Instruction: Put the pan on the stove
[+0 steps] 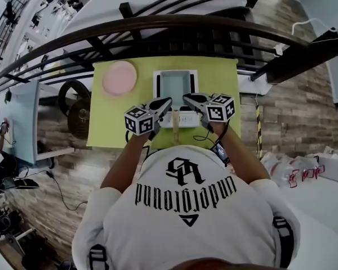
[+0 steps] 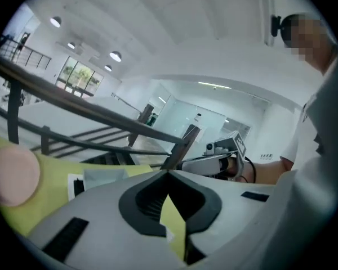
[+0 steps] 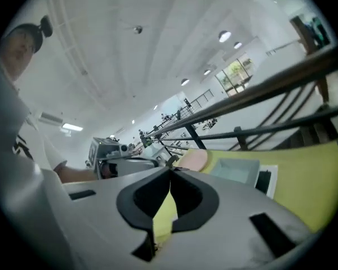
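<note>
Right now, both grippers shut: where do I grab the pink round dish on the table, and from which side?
Probably its near rim, from the person's side, with the left gripper, jaws opened first. The pink round dish lies flat on the yellow table and shows no handle, so the rim is the only edge offered. The white unit stands apart on its right.

White short-sleeved T-shirt [image 1: 186,224] — black gothic lettering, triangle emblem; black shoulder straps [image 1: 283,238]; dark wrist device [image 1: 220,151] — cabled
</note>
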